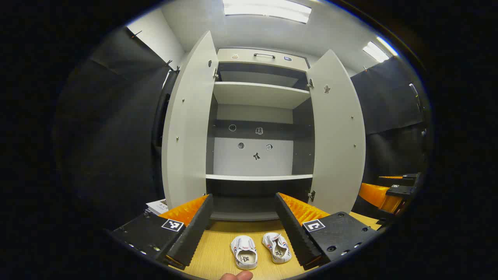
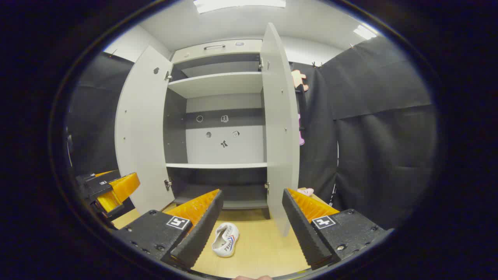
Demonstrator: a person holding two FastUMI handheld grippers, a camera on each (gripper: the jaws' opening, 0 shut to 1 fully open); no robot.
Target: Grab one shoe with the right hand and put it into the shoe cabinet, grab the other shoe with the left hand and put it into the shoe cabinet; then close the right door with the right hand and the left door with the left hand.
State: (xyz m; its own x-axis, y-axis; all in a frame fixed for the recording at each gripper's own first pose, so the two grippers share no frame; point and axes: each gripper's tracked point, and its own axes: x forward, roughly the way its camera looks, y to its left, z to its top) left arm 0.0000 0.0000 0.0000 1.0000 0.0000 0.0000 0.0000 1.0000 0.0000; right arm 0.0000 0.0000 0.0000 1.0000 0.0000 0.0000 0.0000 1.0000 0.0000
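Two small white shoes lie side by side on the wooden floor: the left shoe [image 1: 244, 252] and the right shoe [image 1: 277, 247], both between the fingers of my open left gripper [image 1: 244, 222], which hovers above them. The shoe cabinet [image 1: 257, 128] stands ahead with its left door [image 1: 190, 124] and right door [image 1: 337, 132] swung wide. In the right gripper view, my open right gripper [image 2: 252, 220] holds nothing; one white shoe [image 2: 225, 239] lies just beside its left finger. The cabinet [image 2: 218, 128] stands open there too, its right door [image 2: 281, 124] edge-on. The other gripper [image 2: 109, 189] shows at left.
The cabinet shelves [image 1: 258, 177] carry nothing; small stickers dot the back panel. Papers [image 1: 157, 206] lie on the floor left of the cabinet. A pink object [image 2: 306, 191] lies behind the right door. A fingertip [image 1: 235, 276] shows at the bottom edge. The right gripper [image 1: 393, 190] shows at right.
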